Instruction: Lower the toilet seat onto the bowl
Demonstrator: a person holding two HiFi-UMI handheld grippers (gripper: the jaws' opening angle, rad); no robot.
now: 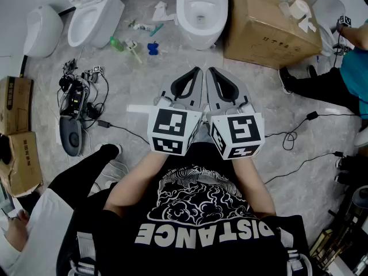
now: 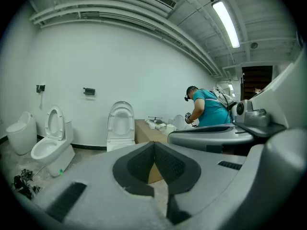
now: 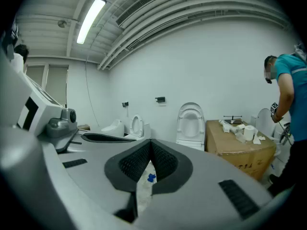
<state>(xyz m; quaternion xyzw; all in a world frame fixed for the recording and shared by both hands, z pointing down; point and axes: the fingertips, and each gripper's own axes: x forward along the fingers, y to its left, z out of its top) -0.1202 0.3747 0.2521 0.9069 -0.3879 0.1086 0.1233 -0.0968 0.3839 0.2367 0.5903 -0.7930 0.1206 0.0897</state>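
A white toilet [image 1: 200, 10] stands by the far wall straight ahead, with its bowl open. Its seat and lid [image 2: 120, 122] stand upright against the wall, as the seat [image 3: 190, 120] also shows in the right gripper view. My left gripper [image 1: 197, 72] and right gripper [image 1: 211, 72] are held side by side in front of me, well short of the toilet. Both are shut with nothing between the jaws. The left gripper's tips [image 2: 154, 145] and the right gripper's tips [image 3: 151, 143] point toward the toilet.
A large cardboard box [image 1: 270, 25] with white parts on top sits right of the toilet. Two more toilets [image 1: 92, 13] stand to the left. Small litter [image 1: 138, 45], cables and devices [image 1: 75, 102] lie on the floor. A person in a teal shirt [image 1: 353, 68] works at the right.
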